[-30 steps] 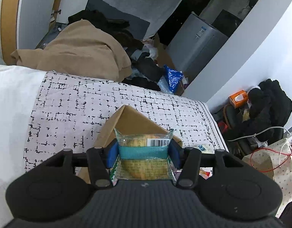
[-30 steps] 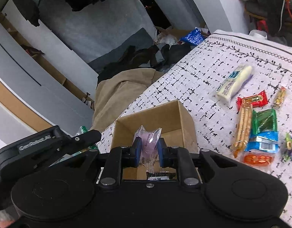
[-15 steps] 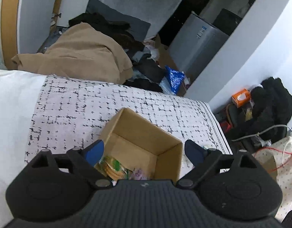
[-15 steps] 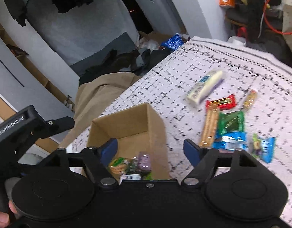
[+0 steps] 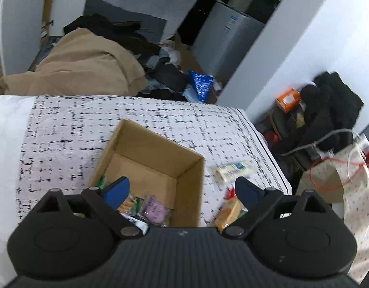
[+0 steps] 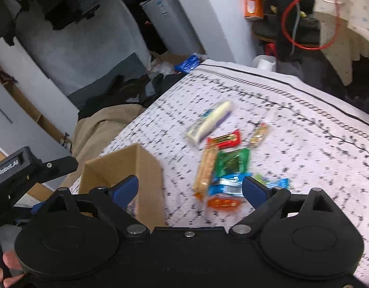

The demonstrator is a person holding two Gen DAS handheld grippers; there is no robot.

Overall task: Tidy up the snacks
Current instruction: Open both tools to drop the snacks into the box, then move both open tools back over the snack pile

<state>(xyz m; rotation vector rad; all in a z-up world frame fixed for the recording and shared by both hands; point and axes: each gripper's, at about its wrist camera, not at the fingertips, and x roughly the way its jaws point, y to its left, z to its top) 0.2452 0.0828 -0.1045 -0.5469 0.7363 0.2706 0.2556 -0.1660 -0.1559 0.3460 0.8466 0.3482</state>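
An open cardboard box [image 5: 146,144] stands on the patterned cloth; it also shows in the right wrist view [image 6: 146,168]. Inside lie a purple packet [image 5: 155,210] and a green-and-yellow packet [image 5: 130,204]. My left gripper [image 5: 182,189] is open and empty above the box's near side. My right gripper [image 6: 189,188] is open and empty, above the box's right edge. Loose snacks lie right of the box: a white bar [image 6: 211,121], a red bar [image 6: 224,139], a green packet [image 6: 232,162], a long biscuit pack [image 6: 206,170], a blue packet [image 6: 227,183].
The patterned cloth [image 6: 292,124] covers the table, whose far edge [image 5: 263,141] drops to a cluttered floor. A tan blanket [image 5: 88,64] lies beyond the far side. The other hand-held gripper [image 6: 18,170] shows at the left of the right wrist view.
Both grippers have opened and let their packets fall into the box. Both have since shifted right, towards the loose snacks.
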